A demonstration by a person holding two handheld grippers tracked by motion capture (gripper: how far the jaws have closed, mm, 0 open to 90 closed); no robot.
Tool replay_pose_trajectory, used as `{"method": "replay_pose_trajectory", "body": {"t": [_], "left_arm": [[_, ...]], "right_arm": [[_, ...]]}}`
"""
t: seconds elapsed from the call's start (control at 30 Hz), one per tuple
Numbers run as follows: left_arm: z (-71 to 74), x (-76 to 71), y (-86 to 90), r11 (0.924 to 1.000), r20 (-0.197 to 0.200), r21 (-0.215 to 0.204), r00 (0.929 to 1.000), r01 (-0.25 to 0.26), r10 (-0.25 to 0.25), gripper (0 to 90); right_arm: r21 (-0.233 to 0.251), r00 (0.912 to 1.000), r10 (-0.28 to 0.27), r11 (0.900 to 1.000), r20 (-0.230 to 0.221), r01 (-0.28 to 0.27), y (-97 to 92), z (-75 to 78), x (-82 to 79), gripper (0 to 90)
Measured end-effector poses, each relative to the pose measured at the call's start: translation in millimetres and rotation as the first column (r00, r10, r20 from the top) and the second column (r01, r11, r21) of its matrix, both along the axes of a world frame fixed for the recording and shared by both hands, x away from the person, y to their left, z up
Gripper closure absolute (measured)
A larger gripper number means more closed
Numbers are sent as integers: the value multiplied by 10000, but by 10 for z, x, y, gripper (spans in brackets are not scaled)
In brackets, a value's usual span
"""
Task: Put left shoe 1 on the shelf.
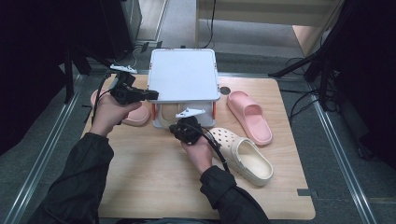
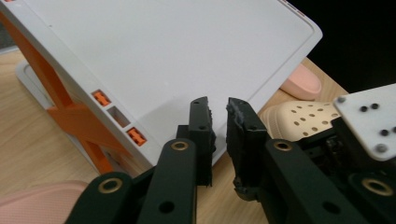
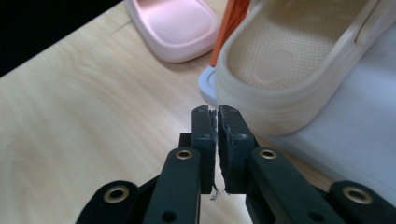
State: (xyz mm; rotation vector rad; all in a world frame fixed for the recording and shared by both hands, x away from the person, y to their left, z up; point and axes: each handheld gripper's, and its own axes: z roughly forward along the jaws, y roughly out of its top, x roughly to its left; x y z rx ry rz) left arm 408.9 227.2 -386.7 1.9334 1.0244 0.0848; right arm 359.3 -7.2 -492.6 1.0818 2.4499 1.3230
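Observation:
A white two-shelf rack point(image 1: 184, 74) with orange struts stands at the back of the wooden table point(image 1: 149, 182). A beige clog point(image 3: 289, 60) lies on its lower shelf point(image 3: 355, 140). My left gripper point(image 1: 152, 94) is at the front left corner of the top shelf point(image 2: 187, 46). In the left gripper view its jaws point(image 2: 219, 109) stand a little apart with nothing between them. My right gripper point(image 1: 176, 126) is low in front of the lower shelf. Its tip point(image 3: 217, 112) is just short of the clog's heel, the jaws a thin slit apart and empty.
A pink slipper point(image 1: 135, 115) lies left of the rack, under my left hand. Its pair point(image 1: 252, 116) lies to the right of the rack. A second beige clog point(image 1: 243, 156) lies beside my right hand. Dark stands flank the table.

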Motion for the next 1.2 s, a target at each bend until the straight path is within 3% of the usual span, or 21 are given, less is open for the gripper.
{"method": "replay_pose_trajectory", "body": {"t": [0.23,0.33,0.4,0.47,0.53,0.67,1.0,1.2], "left_arm": [[112,-105,-27,9997,80,-228,9999,77,-75,628],[160,-176,-60,9995,-246,-152,9993,293,-297,560],[172,-203,-75,9993,-151,-54,9992,363,-364,547],[198,-264,-103,9985,-209,147,9984,522,-519,510],[203,-290,-109,9986,-183,72,9985,526,-524,496],[206,-387,-121,9988,-57,66,9988,494,-493,485],[50,-605,-105,9999,43,44,9999,162,-162,455],[-44,-695,-106,10000,274,30,9996,68,-69,438]], "right_arm": [[-120,9988,482,9988,32,-482,-203,184,-175,777],[75,9961,885,9960,21,-886,-354,279,-294,729],[29,9955,945,9955,47,-945,-385,294,-317,719],[5,9938,1110,9938,33,-1110,-531,342,-414,697],[51,9934,1146,9934,12,-1146,-582,351,-441,691],[493,9930,1169,9920,-182,-1158,-844,358,-555,664],[502,9954,949,9942,136,-954,-1386,374,-718,651],[522,9968,768,9956,209,-778,-1568,337,-752,646]]}}
